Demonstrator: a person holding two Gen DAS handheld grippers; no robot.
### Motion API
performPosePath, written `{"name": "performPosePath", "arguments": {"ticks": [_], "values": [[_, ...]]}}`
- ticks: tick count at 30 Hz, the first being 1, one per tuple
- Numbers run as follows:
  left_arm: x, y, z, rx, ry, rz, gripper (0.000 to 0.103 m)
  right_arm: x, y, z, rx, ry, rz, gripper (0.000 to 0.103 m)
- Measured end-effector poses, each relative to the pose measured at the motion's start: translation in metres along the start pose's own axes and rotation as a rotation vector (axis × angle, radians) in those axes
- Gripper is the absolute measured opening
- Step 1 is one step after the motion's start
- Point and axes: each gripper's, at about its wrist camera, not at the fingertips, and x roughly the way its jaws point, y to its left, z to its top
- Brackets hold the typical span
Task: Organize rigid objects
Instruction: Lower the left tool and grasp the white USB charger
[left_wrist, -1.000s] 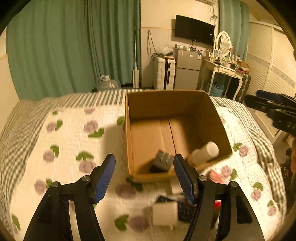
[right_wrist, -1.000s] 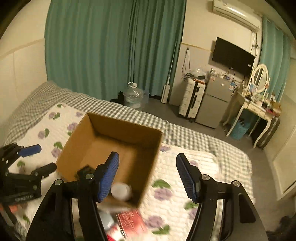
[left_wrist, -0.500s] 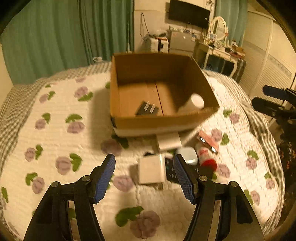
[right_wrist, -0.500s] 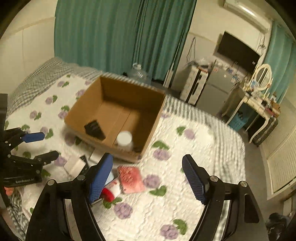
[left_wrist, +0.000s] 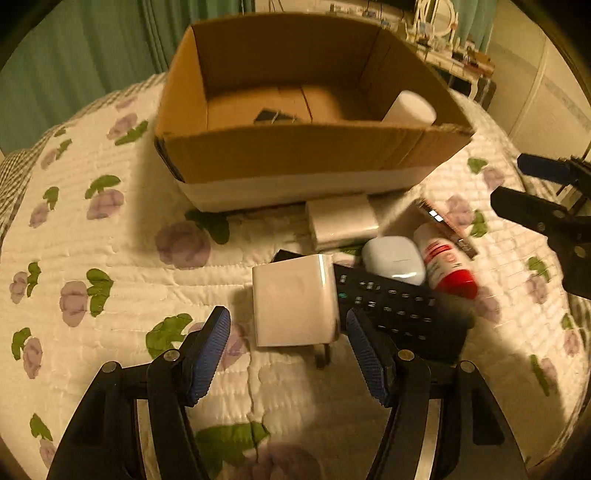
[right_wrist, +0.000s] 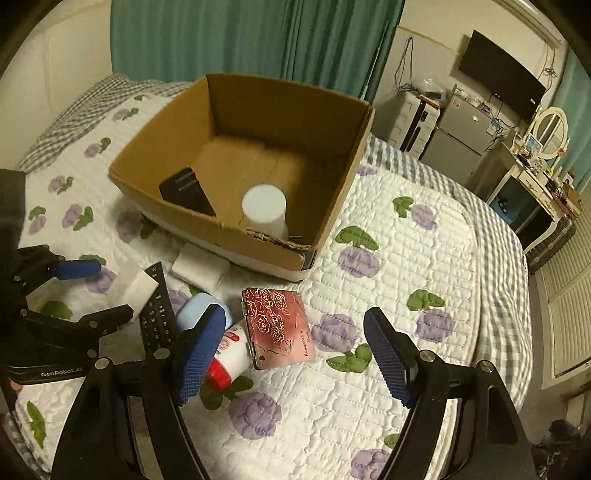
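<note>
A cardboard box (left_wrist: 295, 155) (right_wrist: 332, 206) sits on the bed and holds a black object (right_wrist: 186, 192) and a white bottle (right_wrist: 264, 208). In front of it lie a white cube charger (left_wrist: 295, 299), a black remote (left_wrist: 399, 302) (right_wrist: 157, 314), a pale blue case (left_wrist: 393, 260), a red-capped bottle (left_wrist: 445, 264) (right_wrist: 229, 350), a red rose-patterned compact (right_wrist: 277, 326) and a flat white block (left_wrist: 341, 221) (right_wrist: 201, 267). My left gripper (left_wrist: 288, 350) is open just short of the white charger. My right gripper (right_wrist: 295, 356) is open above the compact.
The bed has a white quilt with purple flowers (right_wrist: 406, 277) and a checked border. Green curtains (right_wrist: 258, 37), a fridge (right_wrist: 458, 136), a TV and a dressing table (right_wrist: 532, 181) stand beyond the bed.
Both grippers have come down and closer to the pile in front of the box. The left one now has the white charger just ahead of its fingers. Both stay open.
</note>
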Motion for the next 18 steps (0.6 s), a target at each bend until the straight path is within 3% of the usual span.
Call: {"name": "performPosePath", "arguments": {"ticks": [10,12,14,18], "values": [[0.021,0.016,0.013,-0.046,0.063,-0.086,0.068,0.031,-0.003,-0.002,-0.004,0.042,0.005,0.077],[0.018,0.015,0.012,-0.027,0.053,-0.086,0.065,0.037,-0.003,-0.004,-0.005,0.054,0.006,0.077],[0.013,0.013,0.011,-0.008,0.029,-0.092,0.054,0.040,-0.003,-0.005,-0.003,0.059,0.009,0.077],[0.008,0.011,0.011,-0.024,0.015,-0.071,0.054,0.047,-0.002,-0.006,0.003,0.068,0.019,0.077]]}}
